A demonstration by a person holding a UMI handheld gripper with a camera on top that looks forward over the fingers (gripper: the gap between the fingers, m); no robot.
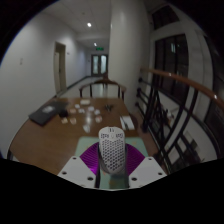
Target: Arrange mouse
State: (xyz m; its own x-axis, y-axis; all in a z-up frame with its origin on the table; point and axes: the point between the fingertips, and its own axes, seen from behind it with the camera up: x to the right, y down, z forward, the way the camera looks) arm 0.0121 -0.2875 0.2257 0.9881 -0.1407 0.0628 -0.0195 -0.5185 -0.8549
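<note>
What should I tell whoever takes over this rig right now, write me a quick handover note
Gripper: fingers closed on the white perforated mouse, purple pads pressing both its sides; mouse is lifted above the wooden table.
Beyond the fingers on the table: a white cup, a dark laptop, and a white block to the right.
Done: mouse picked up.
Left: carry it to its spot on the table, set it down, open the fingers. The target spot is not evident from this view.

White perforated mouse (pixel 112 153) between fingers (pixel 88 160) — above table (pixel 50 135)
</note>
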